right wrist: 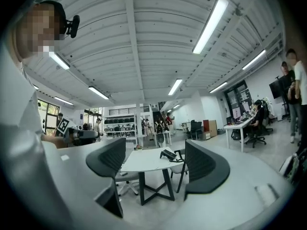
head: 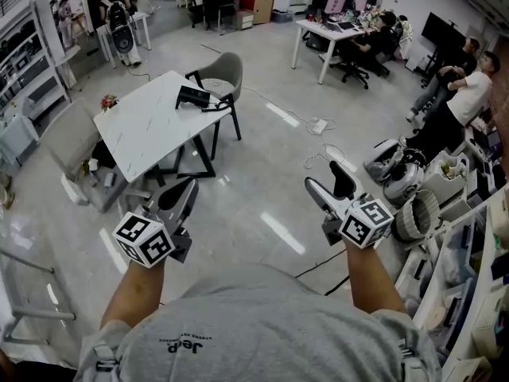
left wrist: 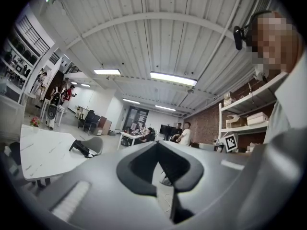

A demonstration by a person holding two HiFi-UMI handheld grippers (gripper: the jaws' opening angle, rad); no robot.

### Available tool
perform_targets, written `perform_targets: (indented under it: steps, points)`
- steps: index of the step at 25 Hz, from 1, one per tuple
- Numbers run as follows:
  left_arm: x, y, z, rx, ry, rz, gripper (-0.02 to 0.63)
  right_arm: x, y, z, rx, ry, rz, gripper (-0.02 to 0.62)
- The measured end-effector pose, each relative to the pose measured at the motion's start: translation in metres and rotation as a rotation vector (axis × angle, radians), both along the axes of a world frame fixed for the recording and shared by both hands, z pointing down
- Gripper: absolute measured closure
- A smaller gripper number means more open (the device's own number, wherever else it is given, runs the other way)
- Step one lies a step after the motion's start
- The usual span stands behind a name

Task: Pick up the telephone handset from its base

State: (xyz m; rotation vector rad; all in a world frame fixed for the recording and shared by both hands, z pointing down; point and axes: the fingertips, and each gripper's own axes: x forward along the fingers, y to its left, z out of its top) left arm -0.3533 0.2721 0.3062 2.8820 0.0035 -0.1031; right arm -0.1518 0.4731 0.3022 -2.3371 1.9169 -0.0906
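A black telephone (head: 193, 96) with its handset on the base sits near the far edge of a white marble table (head: 147, 130), some way ahead of me on the left. My left gripper (head: 187, 189) is held over the floor short of the table, its jaws closed together and empty. My right gripper (head: 326, 177) hangs further right, also over the floor, open with nothing between its fingers. The left gripper view shows the left gripper (left wrist: 156, 145) with tips meeting and the telephone (left wrist: 81, 148) far off at left. Past the spread right gripper (right wrist: 154, 150), the telephone (right wrist: 169, 154) shows on the table (right wrist: 144, 161).
A grey chair (head: 223, 74) stands behind the table and another (head: 71, 134) at its left. Shelves and equipment (head: 469, 213) line the right side. A power strip with cable (head: 318, 126) lies on the floor. People sit and stand at back right (head: 469, 90).
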Motion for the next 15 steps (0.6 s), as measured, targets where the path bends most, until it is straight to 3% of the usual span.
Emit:
perform_targets:
  steps: [9, 15]
  points:
    - [0.031, 0.019, 0.004, 0.000, -0.003, -0.025, 0.549, 0.043, 0.015, 0.009, 0.007, -0.004, -0.014, 0.230]
    - [0.060, -0.013, 0.017, 0.006, -0.017, -0.011, 0.549, 0.068, -0.016, 0.017, -0.002, -0.021, 0.006, 0.230]
